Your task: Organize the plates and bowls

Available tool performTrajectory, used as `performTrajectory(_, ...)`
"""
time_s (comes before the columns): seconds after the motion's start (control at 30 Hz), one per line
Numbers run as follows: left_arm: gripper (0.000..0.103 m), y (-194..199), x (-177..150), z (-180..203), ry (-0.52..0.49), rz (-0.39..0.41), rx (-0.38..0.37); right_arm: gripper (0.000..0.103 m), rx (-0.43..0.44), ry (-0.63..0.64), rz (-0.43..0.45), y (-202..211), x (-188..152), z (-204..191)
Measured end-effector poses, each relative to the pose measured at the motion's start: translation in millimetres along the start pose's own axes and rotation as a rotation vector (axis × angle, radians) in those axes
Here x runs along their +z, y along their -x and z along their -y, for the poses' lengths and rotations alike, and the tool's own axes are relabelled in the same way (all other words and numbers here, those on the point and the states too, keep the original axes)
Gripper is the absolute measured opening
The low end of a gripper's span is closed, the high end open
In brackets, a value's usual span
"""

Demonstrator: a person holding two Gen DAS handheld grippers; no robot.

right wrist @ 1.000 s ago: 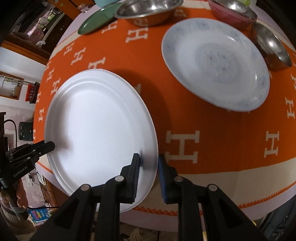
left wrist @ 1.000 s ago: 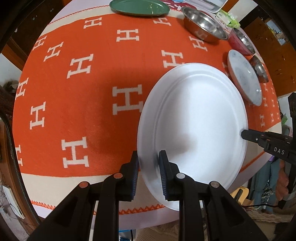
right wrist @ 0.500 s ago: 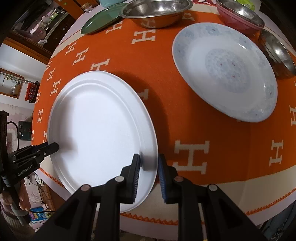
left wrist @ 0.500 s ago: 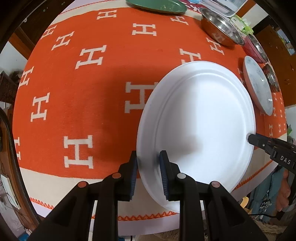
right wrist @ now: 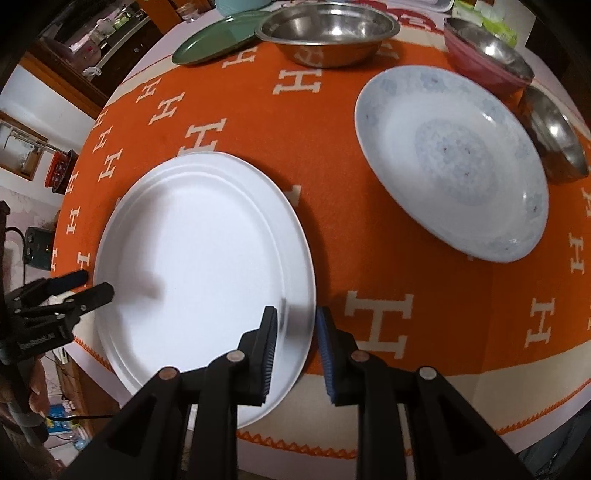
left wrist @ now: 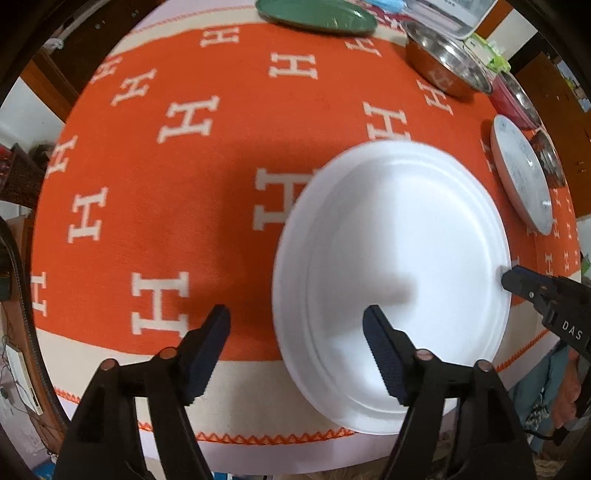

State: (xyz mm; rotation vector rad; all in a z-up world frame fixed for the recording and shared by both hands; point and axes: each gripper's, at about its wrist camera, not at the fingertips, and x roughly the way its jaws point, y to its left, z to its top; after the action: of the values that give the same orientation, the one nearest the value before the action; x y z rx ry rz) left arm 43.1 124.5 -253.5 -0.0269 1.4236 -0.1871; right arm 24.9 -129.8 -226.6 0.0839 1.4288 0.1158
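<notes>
A large white plate (left wrist: pixel 395 280) lies on the orange tablecloth near the table's front edge; it also shows in the right wrist view (right wrist: pixel 207 269). My left gripper (left wrist: pixel 295 354) is open, its fingers astride the plate's left rim without touching. My right gripper (right wrist: pixel 295 347) is part open, its fingers either side of the plate's right rim with a gap. A blue-patterned white plate (right wrist: pixel 450 158) lies to the right. A big steel bowl (right wrist: pixel 328 33), a pink bowl (right wrist: pixel 487 55) and a small steel bowl (right wrist: pixel 554 136) stand beyond.
A green plate (left wrist: pixel 317 14) lies at the far edge of the table, also in the right wrist view (right wrist: pixel 221 40). The orange cloth with white H marks (left wrist: pixel 166 184) covers the table. The table's front edge (left wrist: pixel 258 450) runs just below the grippers.
Both grippers have opened and let go of the white plate's rim. The plate now rests on the cloth.
</notes>
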Motion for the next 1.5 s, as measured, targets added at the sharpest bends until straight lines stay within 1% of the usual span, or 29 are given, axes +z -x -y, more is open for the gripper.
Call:
performTrajectory(0.1,0.073,7,1,0,0.003,0.008,-0.001,0.028,0.011,-0.019,0.017,4,-1,4)
performTrajectory(0.27,0.073,24,2,3,0.0,0.052,0.002,0.029,0.028,-0.043,0.029,12,-5,9)
performTrajectory(0.43,0.073,40,0,10,-0.025,0.093,0.015,0.029,0.033,-0.057,0.048,22,-9,11)
performTrajectory(0.8,0.074,61,-7,30,-0.08,0.14,-0.03,0.029,0.015,-0.078,0.084,37,-15,5)
performTrajectory(1.0,0.074,68,-8,42,-0.098,0.159,-0.027,0.029,0.013,-0.069,0.108,47,-22,3)
performTrajectory(1.13,0.074,78,-13,50,-0.069,0.181,-0.014,0.029,0.035,-0.022,0.124,57,-22,4)
performTrajectory(1.27,0.074,92,-19,59,-0.004,0.21,0.002,0.029,0.045,0.068,0.161,72,-18,4)
performTrajectory(1.43,0.074,113,-24,73,0.055,0.254,0.032,0.029,0.114,0.131,0.183,87,-15,11)
performTrajectory(1.47,0.075,117,-26,75,0.063,0.266,0.039,0.031,0.13,0.144,0.188,89,-15,12)
performTrajectory(1.5,0.077,122,-29,78,0.073,0.282,0.043,0.036,0.143,0.158,0.194,91,-15,13)
